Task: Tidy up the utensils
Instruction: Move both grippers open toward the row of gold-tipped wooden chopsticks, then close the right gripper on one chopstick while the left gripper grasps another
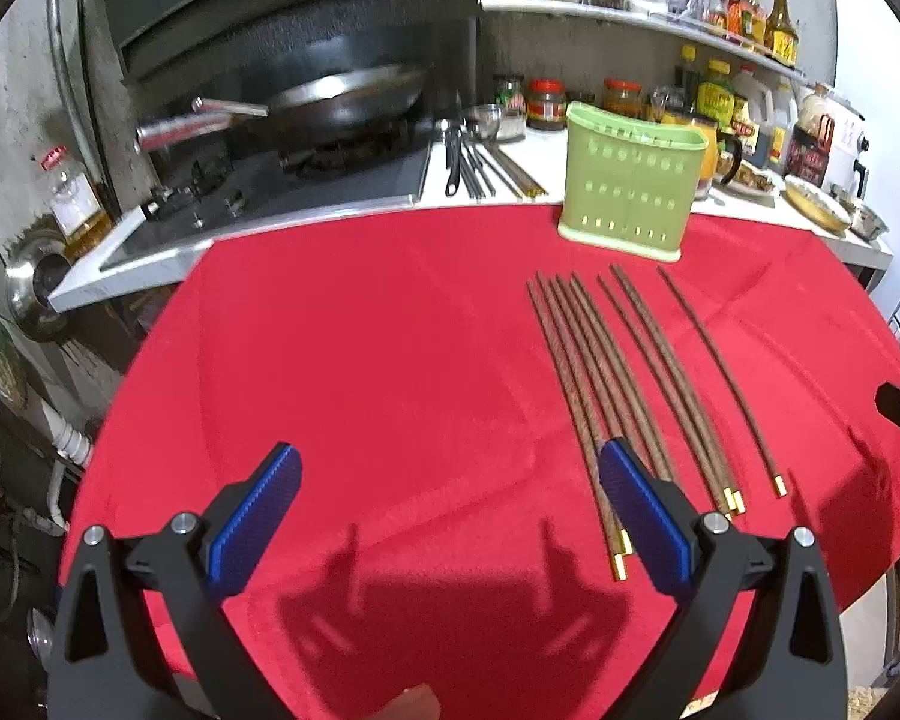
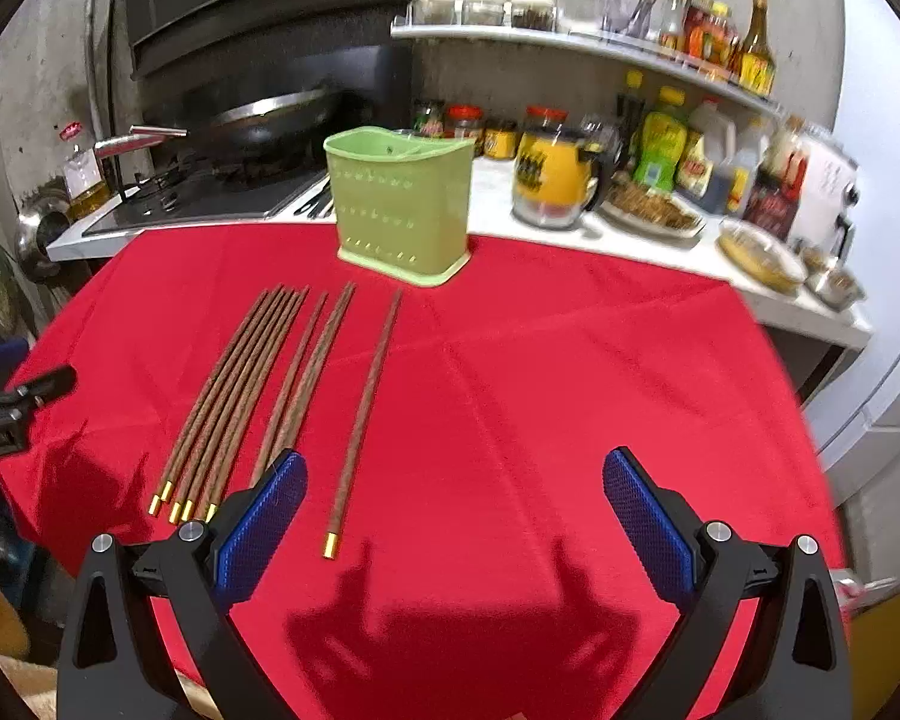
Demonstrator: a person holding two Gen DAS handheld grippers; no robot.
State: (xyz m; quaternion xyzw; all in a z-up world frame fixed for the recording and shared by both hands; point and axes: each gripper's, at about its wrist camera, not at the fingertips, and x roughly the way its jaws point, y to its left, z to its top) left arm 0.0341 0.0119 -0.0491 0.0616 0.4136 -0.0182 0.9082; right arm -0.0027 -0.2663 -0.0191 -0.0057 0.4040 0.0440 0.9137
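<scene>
Several brown wooden chopsticks (image 1: 621,384) with gold caps lie side by side on the red cloth; in the right wrist view the chopsticks (image 2: 252,384) lie left of centre, one single chopstick (image 2: 363,420) apart to their right. A green perforated utensil holder (image 1: 630,180) stands upright at the cloth's far edge, also in the right wrist view (image 2: 399,204). My left gripper (image 1: 450,510) is open and empty, its right finger over the chopsticks' near ends. My right gripper (image 2: 456,516) is open and empty, with the single chopstick's gold end between its fingers.
The red cloth (image 1: 360,360) covers a round table. Behind it runs a white counter (image 2: 570,228) with a stove and wok (image 1: 342,102), metal utensils (image 1: 480,162), jars, bottles, a yellow jug (image 2: 555,177) and food dishes. A shelf of jars hangs above.
</scene>
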